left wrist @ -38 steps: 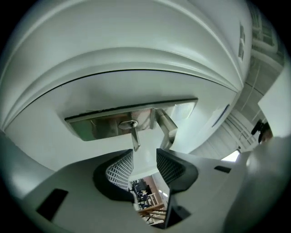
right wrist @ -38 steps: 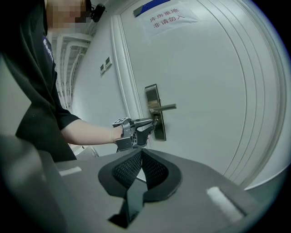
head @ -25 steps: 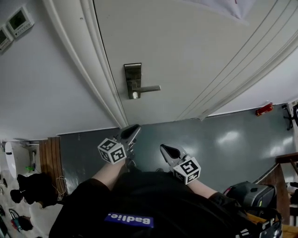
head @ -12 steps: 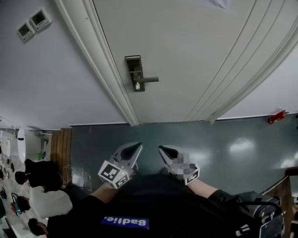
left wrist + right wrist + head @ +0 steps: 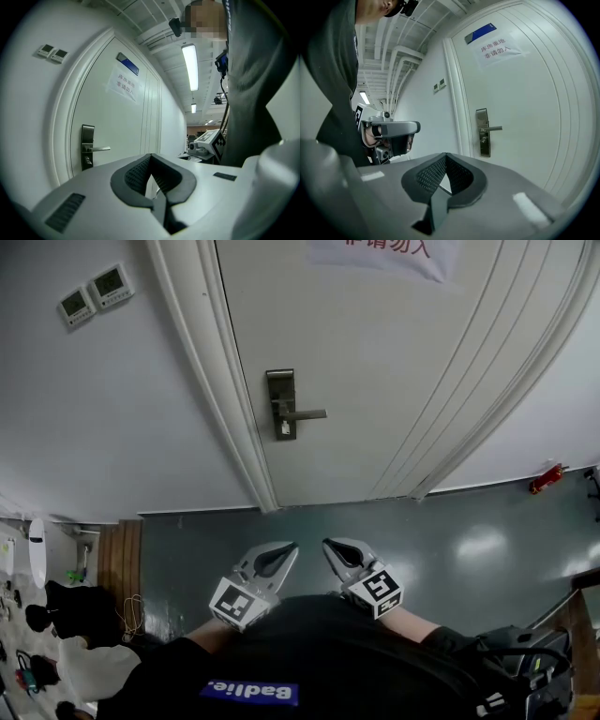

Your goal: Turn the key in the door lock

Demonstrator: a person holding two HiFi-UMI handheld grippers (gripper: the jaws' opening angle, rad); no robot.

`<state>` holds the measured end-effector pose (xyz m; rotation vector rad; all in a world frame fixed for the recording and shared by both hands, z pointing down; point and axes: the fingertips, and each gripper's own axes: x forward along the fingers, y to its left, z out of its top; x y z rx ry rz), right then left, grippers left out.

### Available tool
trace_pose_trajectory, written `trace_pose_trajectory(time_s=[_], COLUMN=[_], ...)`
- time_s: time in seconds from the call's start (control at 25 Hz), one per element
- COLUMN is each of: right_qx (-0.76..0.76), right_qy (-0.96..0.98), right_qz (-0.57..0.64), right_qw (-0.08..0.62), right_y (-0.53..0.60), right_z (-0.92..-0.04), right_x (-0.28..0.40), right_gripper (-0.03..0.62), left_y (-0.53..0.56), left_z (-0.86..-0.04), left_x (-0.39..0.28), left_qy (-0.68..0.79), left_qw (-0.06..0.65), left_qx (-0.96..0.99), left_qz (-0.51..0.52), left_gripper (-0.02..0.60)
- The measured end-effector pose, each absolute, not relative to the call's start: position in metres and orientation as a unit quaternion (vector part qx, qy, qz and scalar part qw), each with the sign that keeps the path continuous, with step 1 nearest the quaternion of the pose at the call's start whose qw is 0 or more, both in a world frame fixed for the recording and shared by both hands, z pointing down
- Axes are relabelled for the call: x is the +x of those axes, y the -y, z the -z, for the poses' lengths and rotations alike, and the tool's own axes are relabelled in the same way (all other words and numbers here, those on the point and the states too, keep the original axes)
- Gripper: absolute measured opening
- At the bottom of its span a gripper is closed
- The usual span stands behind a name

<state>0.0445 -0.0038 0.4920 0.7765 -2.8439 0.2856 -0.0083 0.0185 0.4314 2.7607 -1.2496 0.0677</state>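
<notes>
Close against the person's dark shirt, the left tongs (image 5: pixel 284 547) and the right tongs (image 5: pixel 330 545) sat side by side, just apart, both aimed toward 12 o'clock at the door (image 5: pixel 394 362). Each pair was pressed together at the tips, pinching nothing and touching nothing. The marker cubes lay toward 6 o'clock, nearest the body. Beyond the tips stretched the grey-green floor (image 5: pixel 450 531), and then the foot of the white door.

Well up the door, at roughly 12 o'clock from the left tongs, stood the metal lock plate (image 5: pixel 280 403), its lever handle (image 5: pixel 307 414) pointing to 3 o'clock. The key (image 5: pixel 285 428) sat in the plate at 6 o'clock of the lever, well apart from both tongs. A paper notice (image 5: pixel 375 251) hung higher, and two wall panels (image 5: pixel 94 292) showed at 10 o'clock.

A second and a half before, the left tongs had been spread right at the lock with the key between them. They had since closed and drawn back to the body.
</notes>
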Motion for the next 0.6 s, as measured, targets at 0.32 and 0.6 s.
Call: trace_pose_trajectory(time_s=[0.32, 0.6], right_qx=[0.27, 0.265], right_qy=[0.953, 0.954], right_qz=[-0.106, -0.109], right_qw=[0.093, 0.092], right_y=[-0.012, -0.018], right_z=[-0.5, -0.502], right_x=[0.031, 0.025], right_gripper=[0.0, 0.0], left_y=[-0.03, -0.031], left_z=[-0.441, -0.45], left_x=[-0.022, -0.027], left_qy=[0.397, 0.398], left_qw=[0.071, 0.08], left_qx=[0.915, 0.914], left_qz=[-0.017, -0.005], left_gripper=[0.005, 0.005])
